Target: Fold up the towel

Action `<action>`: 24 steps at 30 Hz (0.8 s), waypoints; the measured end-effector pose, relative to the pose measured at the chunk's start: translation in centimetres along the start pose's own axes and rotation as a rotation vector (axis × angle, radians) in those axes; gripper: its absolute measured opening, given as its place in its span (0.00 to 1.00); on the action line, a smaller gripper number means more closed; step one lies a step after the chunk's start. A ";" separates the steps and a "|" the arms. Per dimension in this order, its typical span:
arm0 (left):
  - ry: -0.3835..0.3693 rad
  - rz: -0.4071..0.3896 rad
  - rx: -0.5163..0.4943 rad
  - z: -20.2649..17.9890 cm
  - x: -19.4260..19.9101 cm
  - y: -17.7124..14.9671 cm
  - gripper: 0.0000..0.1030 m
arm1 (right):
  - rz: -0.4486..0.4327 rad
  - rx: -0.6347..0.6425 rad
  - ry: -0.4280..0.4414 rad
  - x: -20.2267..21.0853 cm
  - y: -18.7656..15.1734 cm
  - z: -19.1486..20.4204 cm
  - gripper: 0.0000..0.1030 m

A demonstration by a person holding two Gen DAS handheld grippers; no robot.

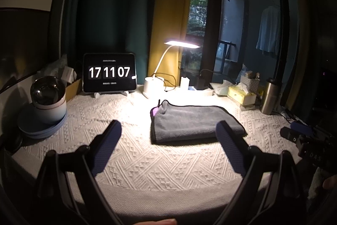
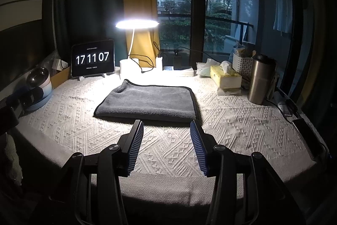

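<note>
Since the towel [image 2: 147, 101] already lies folded flat mid-table under the lamp [image 2: 137, 23], both tools sit clear of it: left gripper [image 1: 168, 130] spread wide, right gripper [image 2: 166, 124] spread too. Risk: grabbing only 1 layer peels the fold open.

The towel [image 2: 147, 101] was laid flat at the middle of the worktop [image 2: 168, 151], with the lamp [image 2: 134, 35] behind it and the clock tablet [image 2: 92, 58] behind to the left. The tissue box [image 2: 225, 76] and flask [image 2: 260, 79] were set to its right, the bowl [image 2: 40, 79] far left.
</note>
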State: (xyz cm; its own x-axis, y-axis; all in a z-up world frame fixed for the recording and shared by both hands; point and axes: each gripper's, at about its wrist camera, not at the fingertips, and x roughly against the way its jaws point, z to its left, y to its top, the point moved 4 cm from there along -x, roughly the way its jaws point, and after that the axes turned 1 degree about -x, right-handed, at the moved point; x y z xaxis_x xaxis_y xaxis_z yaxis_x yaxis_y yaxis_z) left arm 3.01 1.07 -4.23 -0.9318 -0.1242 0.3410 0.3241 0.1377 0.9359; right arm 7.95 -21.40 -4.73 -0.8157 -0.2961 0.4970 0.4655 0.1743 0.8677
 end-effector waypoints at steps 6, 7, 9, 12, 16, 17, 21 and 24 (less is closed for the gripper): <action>0.001 0.001 0.001 0.0 0.0 0.0 0.90 | 0.001 0.000 0.001 0.0 0.0 0.0 0.48; 0.000 0.001 0.001 0.0 0.0 0.0 0.90 | 0.002 0.001 0.001 0.0 0.0 0.0 0.48; 0.000 0.001 0.000 0.0 0.0 0.0 0.90 | 0.004 0.002 0.001 0.0 0.0 0.1 0.48; 0.000 0.001 0.001 0.0 0.0 0.0 0.90 | 0.008 0.002 -0.001 -0.1 0.0 0.2 0.48; -0.001 0.003 0.002 0.1 0.0 -0.1 0.90 | 0.006 0.002 -0.001 -0.1 -0.1 0.3 0.48; -0.001 0.003 0.001 0.0 0.0 -0.1 0.90 | 0.007 0.002 0.000 -0.2 -0.1 0.3 0.48; 0.000 0.004 0.002 0.0 0.0 -0.1 0.90 | 0.007 0.002 0.000 -0.1 -0.1 0.3 0.48; -0.001 0.002 0.001 0.0 0.0 -0.1 0.90 | 0.006 0.002 -0.001 -0.1 -0.1 0.3 0.48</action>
State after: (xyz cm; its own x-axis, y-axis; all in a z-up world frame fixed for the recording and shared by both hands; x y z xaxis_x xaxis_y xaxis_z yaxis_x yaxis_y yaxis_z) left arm 2.97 1.05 -4.35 -0.9311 -0.1234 0.3432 0.3262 0.1392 0.9350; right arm 7.93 -21.14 -4.89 -0.8132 -0.2939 0.5023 0.4697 0.1780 0.8647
